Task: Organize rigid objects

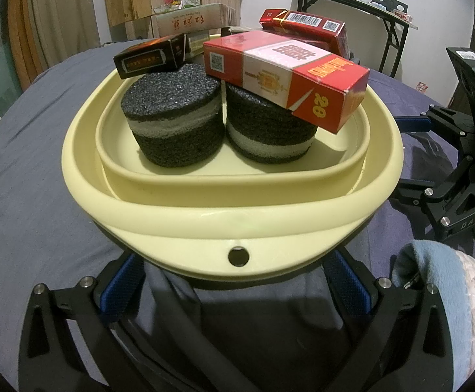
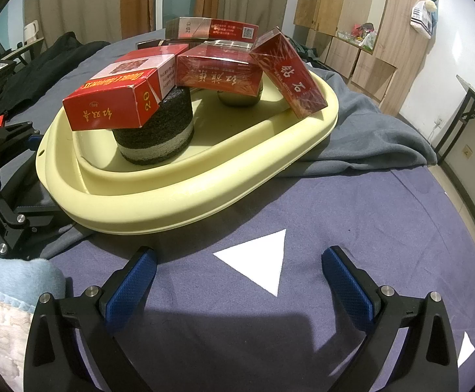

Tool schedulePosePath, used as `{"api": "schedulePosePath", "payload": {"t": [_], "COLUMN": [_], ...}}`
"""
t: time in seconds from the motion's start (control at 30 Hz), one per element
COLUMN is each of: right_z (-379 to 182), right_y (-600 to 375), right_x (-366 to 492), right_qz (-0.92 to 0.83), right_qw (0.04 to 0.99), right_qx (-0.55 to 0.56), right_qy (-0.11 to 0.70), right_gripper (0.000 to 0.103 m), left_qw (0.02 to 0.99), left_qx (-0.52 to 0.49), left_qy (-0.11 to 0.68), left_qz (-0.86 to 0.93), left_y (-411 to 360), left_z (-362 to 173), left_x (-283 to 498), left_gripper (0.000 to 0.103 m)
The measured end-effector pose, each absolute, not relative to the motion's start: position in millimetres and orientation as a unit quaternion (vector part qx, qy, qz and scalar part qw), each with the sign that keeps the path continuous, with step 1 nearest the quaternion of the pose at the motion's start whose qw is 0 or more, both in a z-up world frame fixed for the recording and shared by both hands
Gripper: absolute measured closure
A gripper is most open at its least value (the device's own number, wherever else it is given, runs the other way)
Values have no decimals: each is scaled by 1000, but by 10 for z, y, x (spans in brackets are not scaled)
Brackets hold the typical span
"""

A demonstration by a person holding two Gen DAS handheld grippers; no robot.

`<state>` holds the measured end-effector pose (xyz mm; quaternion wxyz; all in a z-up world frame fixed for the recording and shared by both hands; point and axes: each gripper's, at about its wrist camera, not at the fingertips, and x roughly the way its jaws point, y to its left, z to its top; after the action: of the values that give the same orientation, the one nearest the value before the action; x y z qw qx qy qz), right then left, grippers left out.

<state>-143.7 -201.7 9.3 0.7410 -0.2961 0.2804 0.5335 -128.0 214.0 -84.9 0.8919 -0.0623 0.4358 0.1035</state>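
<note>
**Now both grippers are sitting at the yellow basin, with nothing clamped**

You are holding the left gripper [image 1: 236, 281] right under the near rim of the yellow basin [image 1: 237, 219]. Its two blue fingers [image 1: 120, 285] are standing wide apart, one on each side of the small hole in the rim, and the rim is passing above them. I cannot see them pressing on the plastic, so this tool is spread and not gripping.

Just ahead of this gripper, inside the basin, two black foam cylinders [image 1: 172, 121] are standing side by side, touching or nearly touching. A red and white carton [image 1: 286, 78] is lying tilted on the right cylinder, with one end sticking out to the right. A dark box [image 1: 149, 57] is resting on the far edge of the left cylinder. Farther back, a red box with a barcode [image 1: 306, 27] is lying across the others.

You are keeping the right gripper [image 2: 239, 271] low over the blue cloth [image 2: 368, 215], its fingers wide apart with only a white triangle [image 2: 257, 258] between them. The basin is ahead and to the left of it, near but not touching. At the basin's far right side, a red box [image 2: 286, 72] is leaning on the rim. A sleeve [image 2: 12, 287] is showing at the left edge.
</note>
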Motion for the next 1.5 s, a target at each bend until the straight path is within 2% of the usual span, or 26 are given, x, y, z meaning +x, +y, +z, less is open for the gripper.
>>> {"api": "schedulePosePath", "payload": {"t": [1.5], "right_z": [93], "right_y": [-2016], "right_x": [-1442], "right_qz": [533], "right_qw": [741], "right_qx": [-296], "right_qy": [280], "right_gripper": [0], "left_qw": [892], "left_qx": [-62], "left_qy": [436], "left_qz": [103], "left_y": [2129], "left_z": [-854], "left_x": [-1294], "left_gripper": [0]}}
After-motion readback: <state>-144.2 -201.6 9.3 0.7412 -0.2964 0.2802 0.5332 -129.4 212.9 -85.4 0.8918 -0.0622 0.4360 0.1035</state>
